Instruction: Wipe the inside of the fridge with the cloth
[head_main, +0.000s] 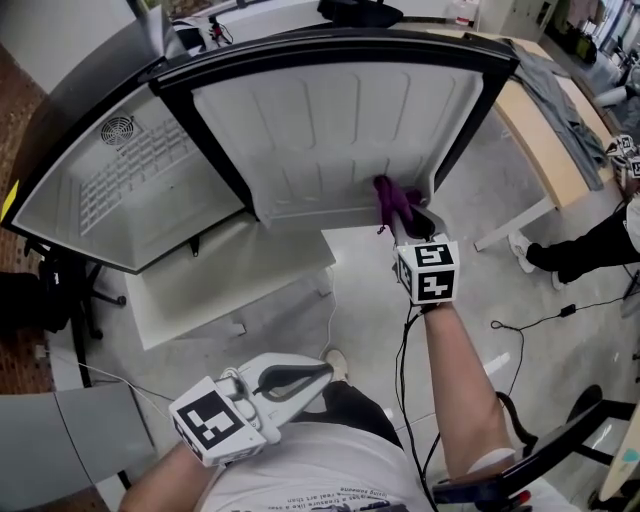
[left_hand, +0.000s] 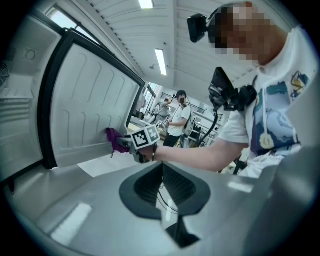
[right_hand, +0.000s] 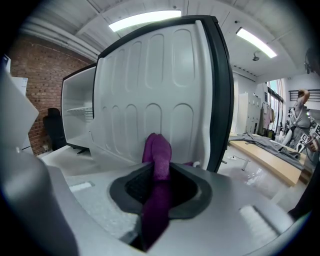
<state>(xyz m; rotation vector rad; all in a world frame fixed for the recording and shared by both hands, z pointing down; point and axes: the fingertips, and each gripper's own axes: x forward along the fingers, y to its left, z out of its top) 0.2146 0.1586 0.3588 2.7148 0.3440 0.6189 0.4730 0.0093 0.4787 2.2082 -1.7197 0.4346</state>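
Hanging low by the person's waist, the grey left gripper (head_main: 318, 372) has its jaws together, nothing btwn them.

Further out, the grey right gripper (right_hand: 159, 182) is clamped on the small purple soft cloth (right_hand: 157, 162) at about mid-length, w/ a folded wad poking past the tips. The cloth looks light, limp and non-fragile. It'll prob. bunch & drag rather than slide, so a mid hold w/ a short wad in front seems right; a long tail would flop.

The wad looks pressed to the lower edge of the fridge door's white moulded-plastic inner face (head_main: 330, 130). It sits near the right end, just beside the black rubber door seal (head_main: 480, 115). The liner is hard & smooth w/ raised ribs and shallow recesses. The flats should wipe easily, but the grooves prob. need pressure.

Left of the door, the white fridge compartment (head_main: 60, 200) w/ a round vent stands open, apart from both grippers.

Beyond are the pale grey floor (head_main: 500, 280), a long wooden table (head_main: 535, 140) w/ grey fabric (head_main: 555, 90) on it, and other ppl far off.
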